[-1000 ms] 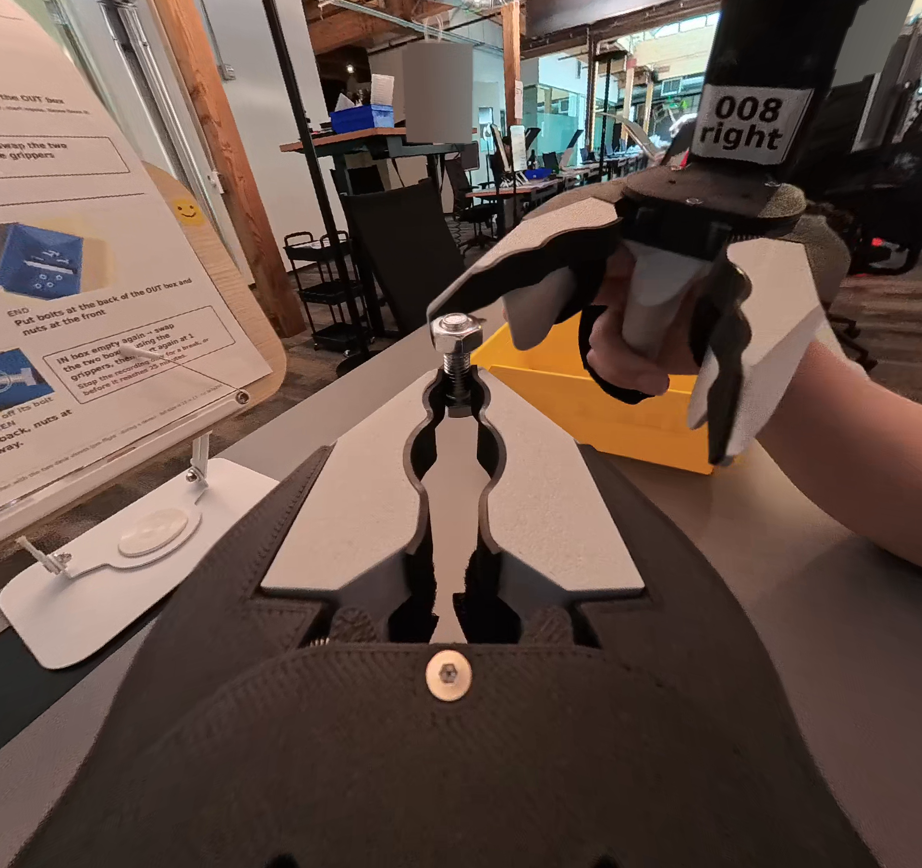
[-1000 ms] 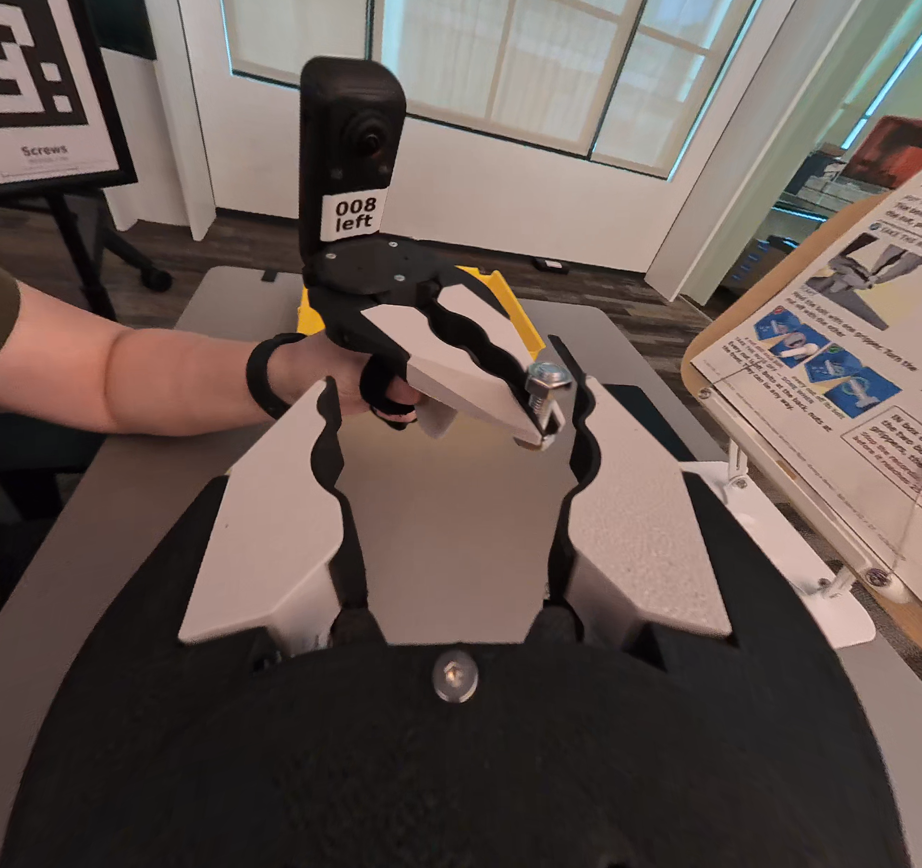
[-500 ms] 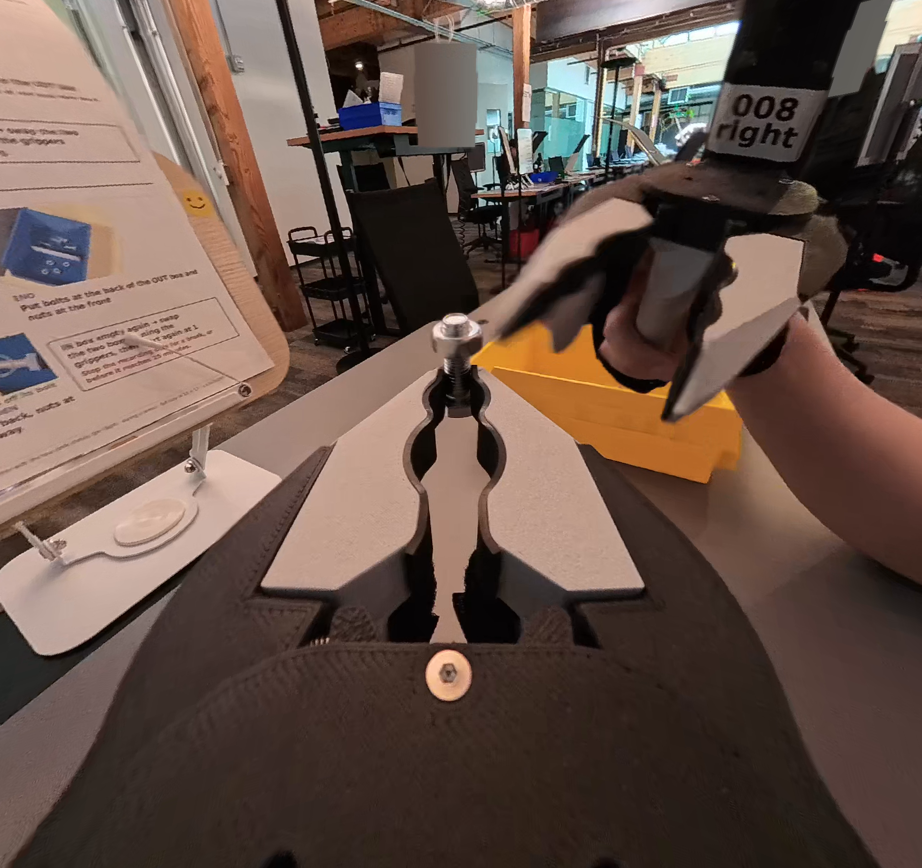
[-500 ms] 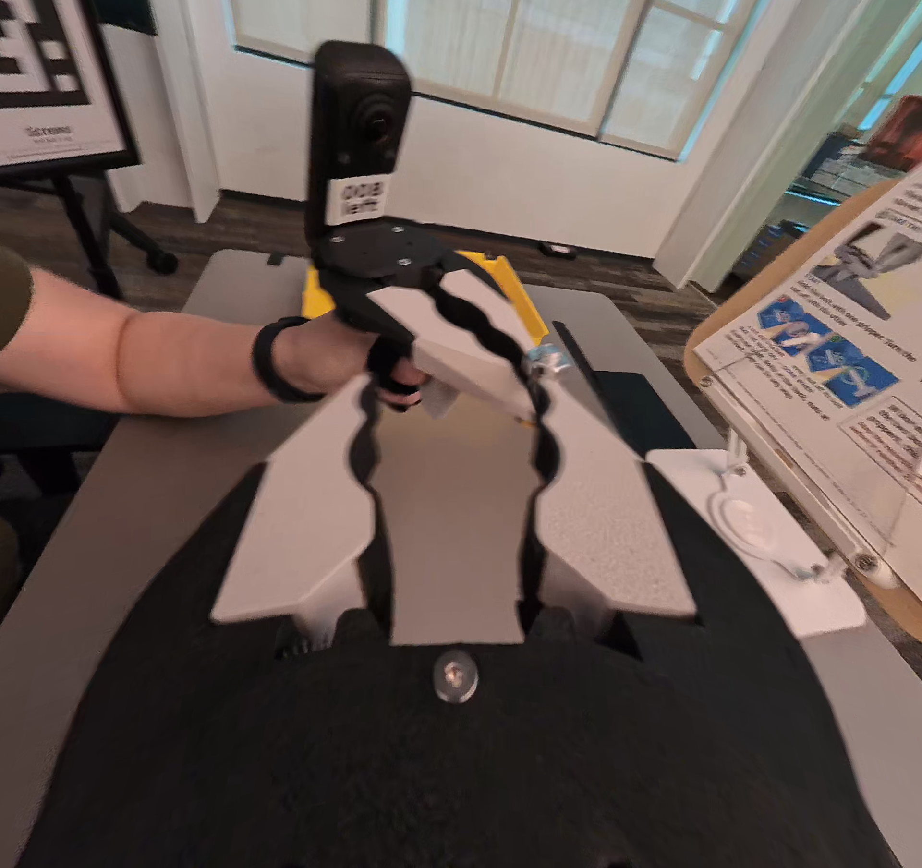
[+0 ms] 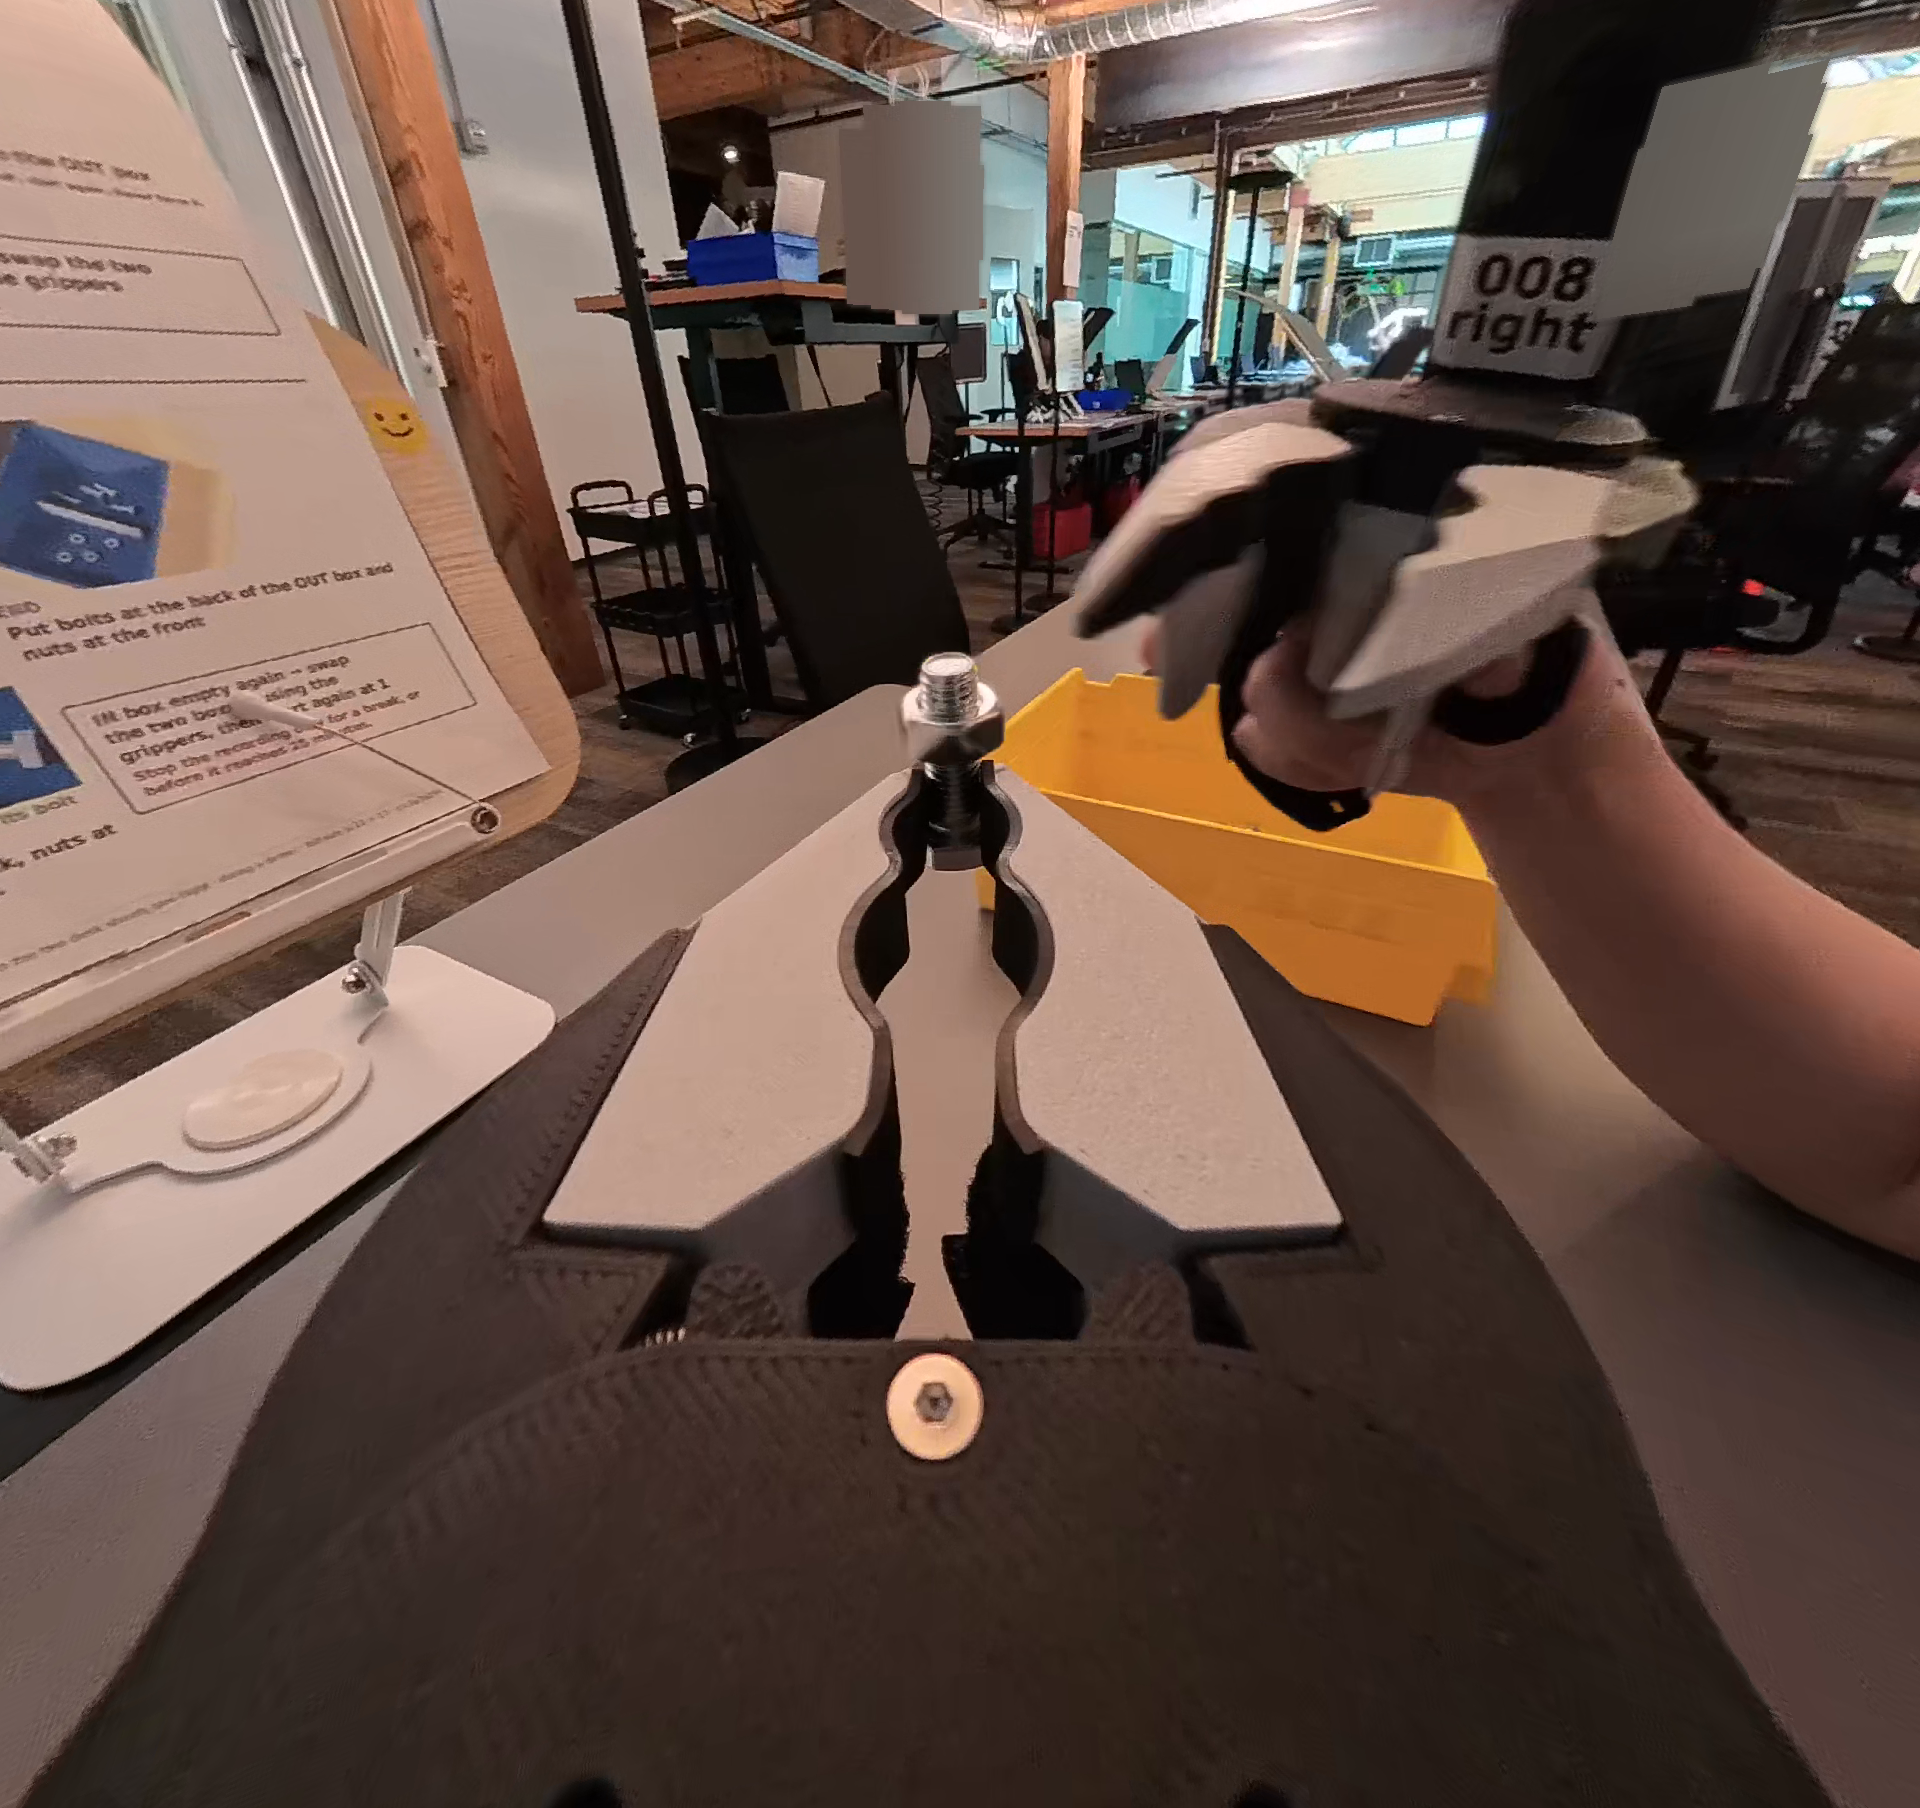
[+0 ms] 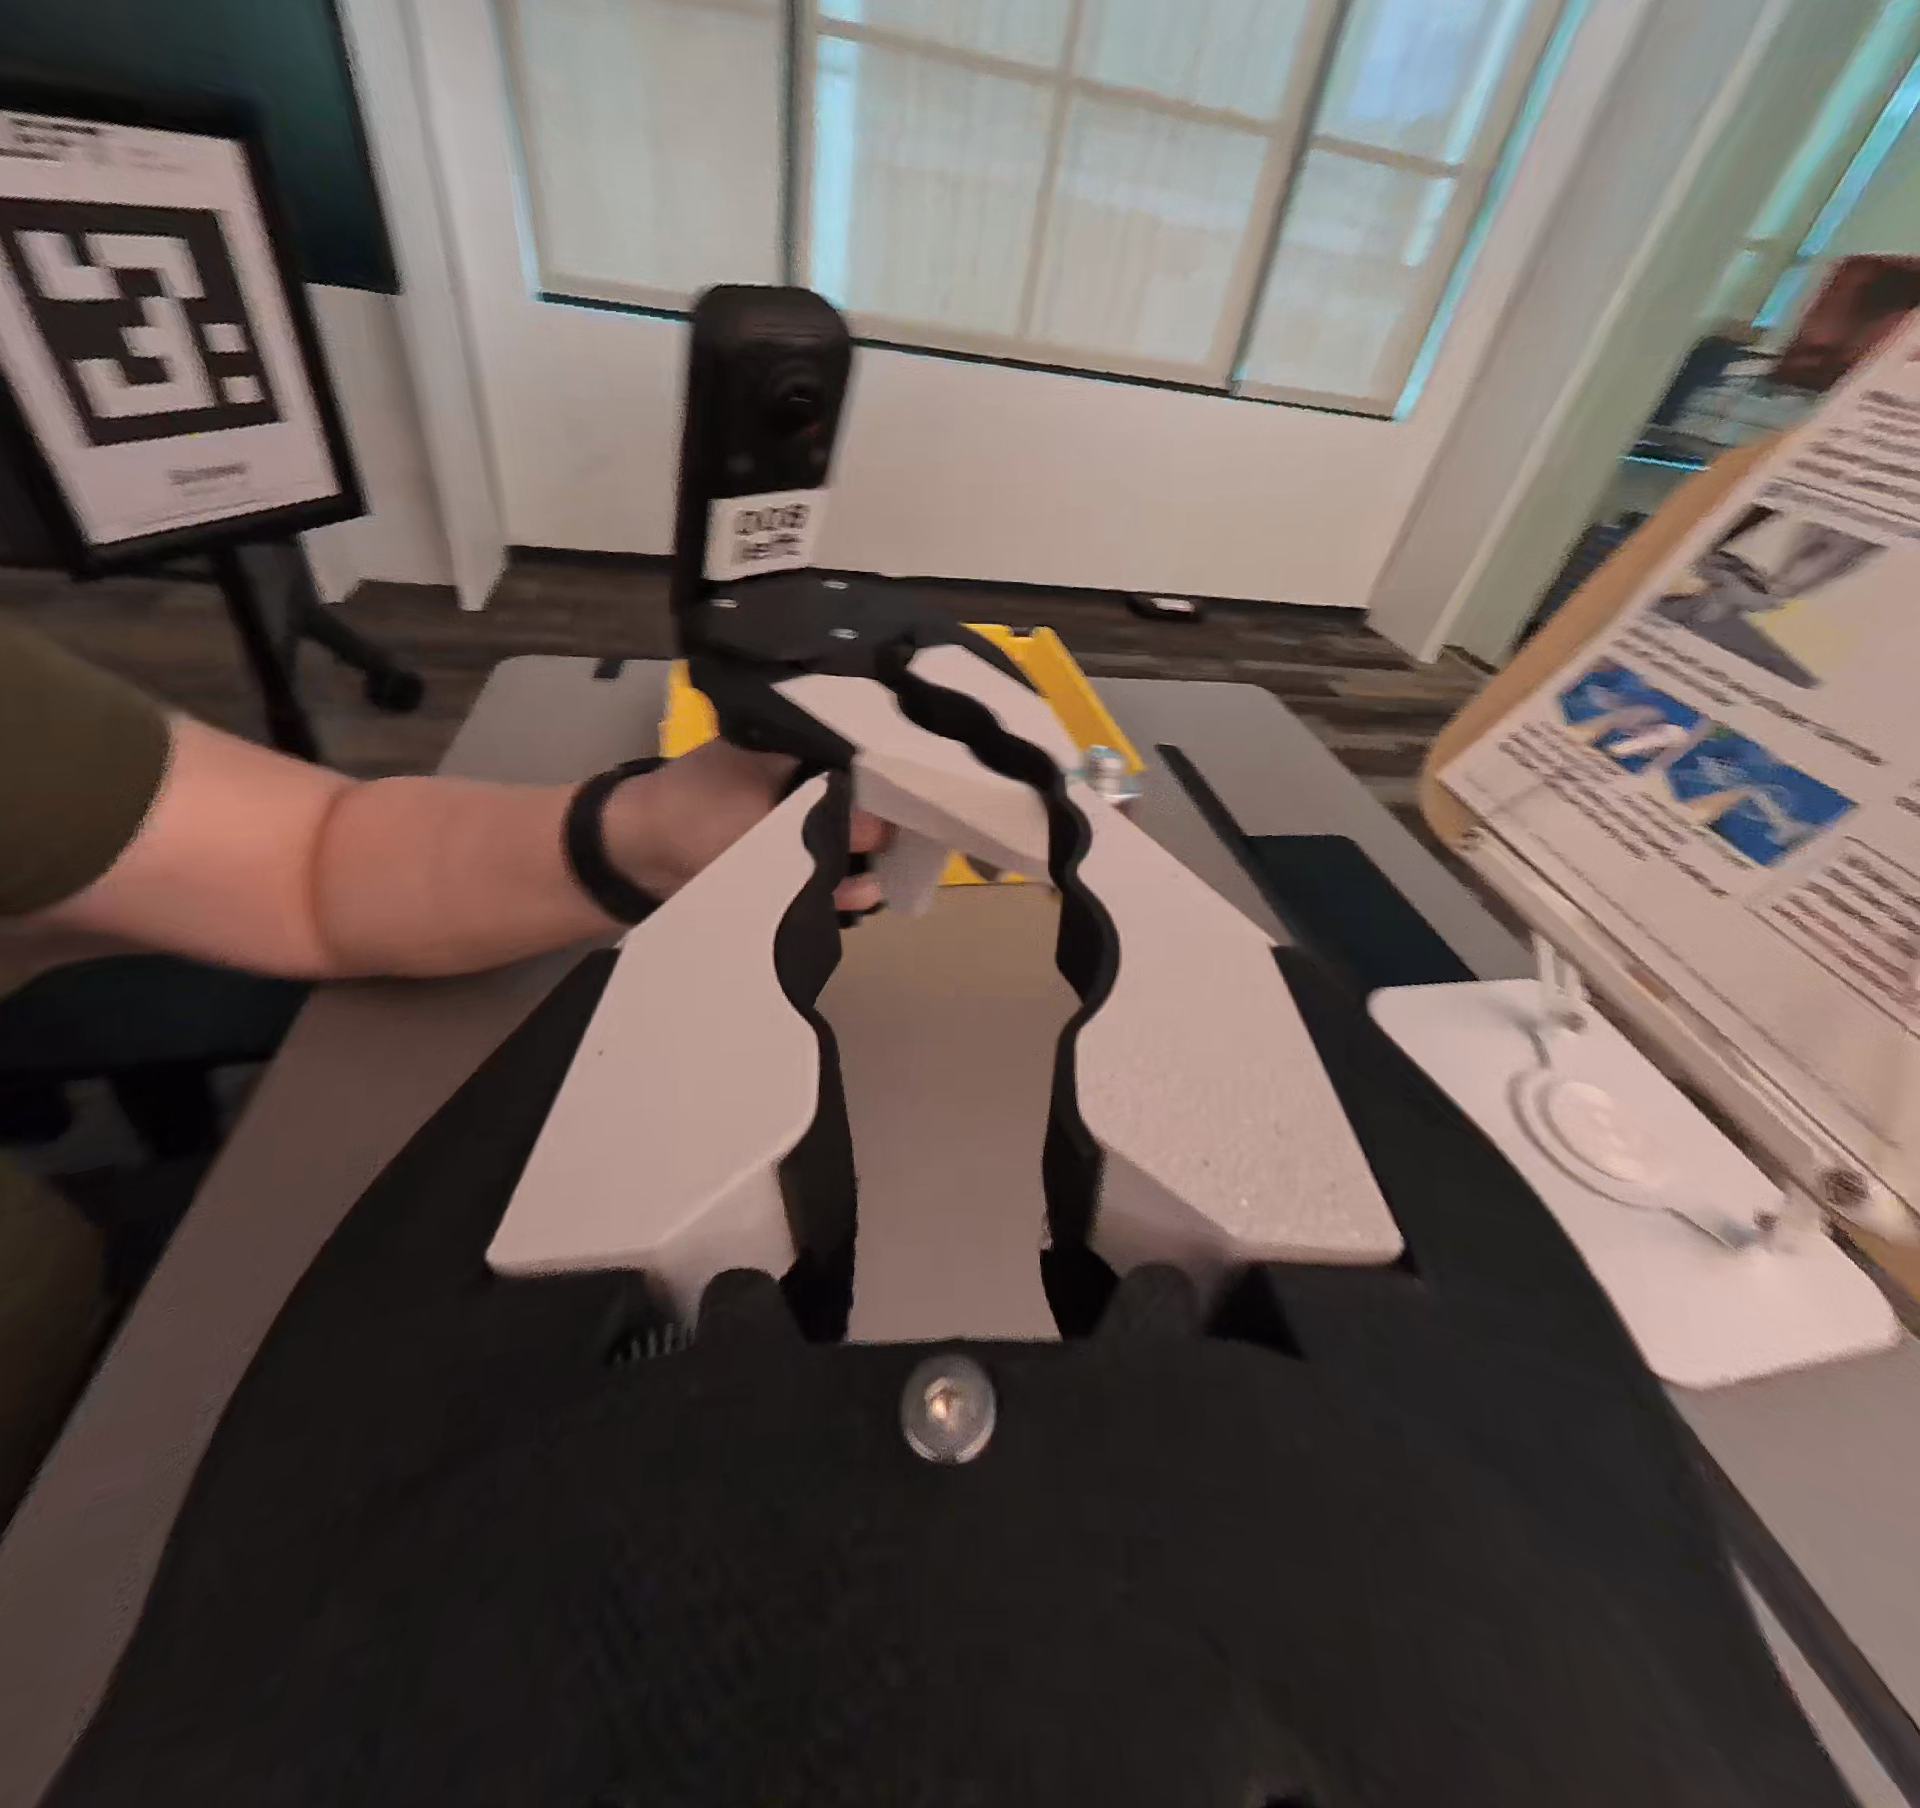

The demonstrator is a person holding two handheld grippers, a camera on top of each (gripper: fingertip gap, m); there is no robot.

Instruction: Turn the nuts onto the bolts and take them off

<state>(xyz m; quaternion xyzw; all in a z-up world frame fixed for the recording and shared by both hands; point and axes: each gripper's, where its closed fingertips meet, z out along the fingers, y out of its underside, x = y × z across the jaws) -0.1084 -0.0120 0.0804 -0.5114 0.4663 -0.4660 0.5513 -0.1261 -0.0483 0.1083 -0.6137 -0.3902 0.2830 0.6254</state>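
In the left wrist view my left gripper [image 5: 951, 823] is shut on a steel bolt [image 5: 951, 792] and holds it upright above the grey table. A hex nut [image 5: 951, 719] sits on the bolt near its top, and the thread end shows above it. My right gripper [image 5: 1216, 662] is blurred, up and to the right of the nut, apart from it. In the right wrist view my right gripper [image 6: 945, 823] is open and empty. The left gripper [image 6: 1081, 802] with the bolt and nut [image 6: 1103, 776] is just beyond its right fingertip.
A yellow bin [image 5: 1247, 854] stands on the table [image 5: 1714, 1395] behind the grippers. An instruction sheet on a wooden board [image 5: 208, 615] with a white base [image 5: 260, 1135] stands at the left. A black-and-white marker board [image 6: 156, 345] stands off the table. Some 5 cm of space lies between my two pairs of fingers.
My right gripper has drawn back from the nut, to the right in the left wrist view, and its jaws have narrowed but stay open. The left gripper still holds the bolt.
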